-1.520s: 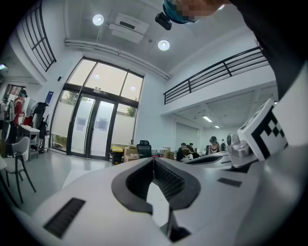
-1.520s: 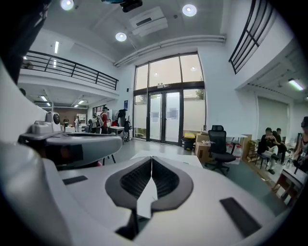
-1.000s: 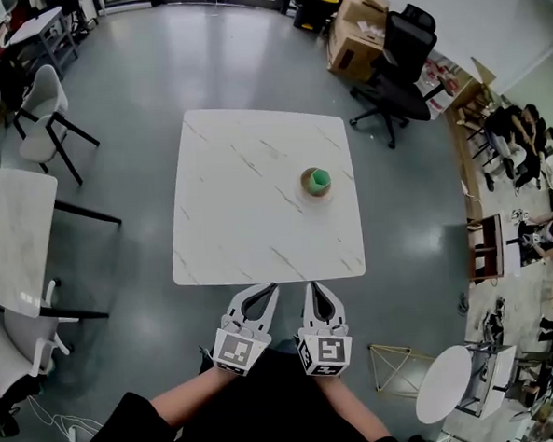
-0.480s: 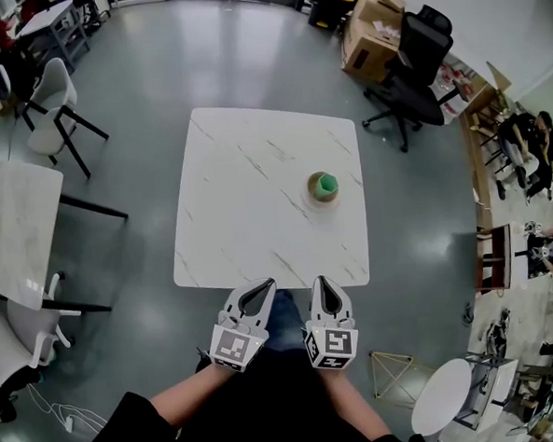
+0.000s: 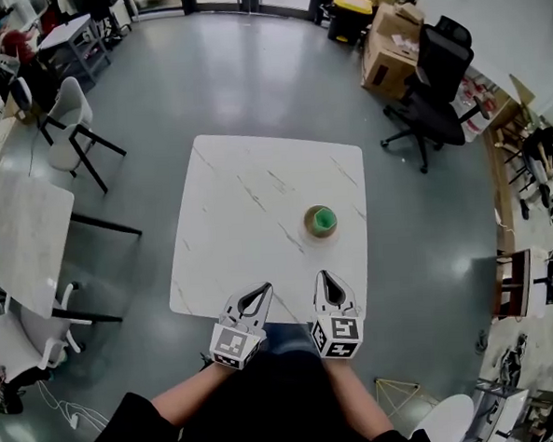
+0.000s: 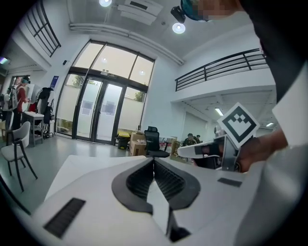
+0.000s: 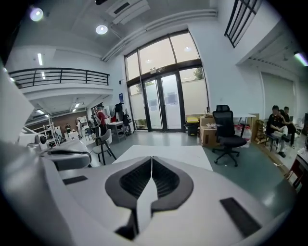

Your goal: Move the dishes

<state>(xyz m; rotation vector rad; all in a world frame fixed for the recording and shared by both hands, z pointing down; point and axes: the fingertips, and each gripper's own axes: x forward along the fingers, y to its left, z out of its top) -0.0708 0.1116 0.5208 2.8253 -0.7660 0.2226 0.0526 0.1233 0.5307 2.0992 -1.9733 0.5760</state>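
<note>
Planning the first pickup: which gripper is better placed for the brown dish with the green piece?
Likely the right gripper: the dish sits almost straight ahead of it, while the left gripper is off to the side. Both jaws shut, empty.

Office chair — cardboard box.

My white left gripper, its black ribbed jaws together and empty, white tabletop ahead, my right gripper alongside

The table is white marble with thin grey-brown veins. The cup is green, the bowl tan. The left gripper and right gripper are white with black-and-white square markers.
</note>
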